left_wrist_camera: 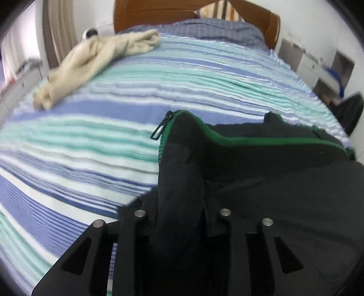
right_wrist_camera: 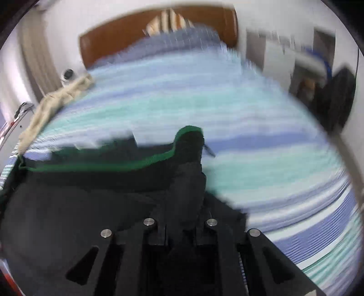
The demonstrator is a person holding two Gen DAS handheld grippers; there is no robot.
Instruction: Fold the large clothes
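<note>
Two hand-held grippers pinch soft, green-edged black jacket [left_wrist_camera: 261,173].

Jacket [left_wrist_camera: 273,182]: matt black cloth, fine knit texture, with a green ribbed trim [left_wrist_camera: 227,136] and a glossy black zip pull [left_wrist_camera: 157,133]. Left gripper [left_wrist_camera: 182,214]: matt black plastic with bright metal pins [left_wrist_camera: 140,213]; right gripper [right_wrist_camera: 179,222] alike. Sheet [left_wrist_camera: 91,141]: striped cloth, ribbed weave. Beyond the jacket, cream garment [left_wrist_camera: 91,61]: soft, fuzzy cloth. Headboard [left_wrist_camera: 145,13]: smooth, semi-gloss brown wood.
</note>
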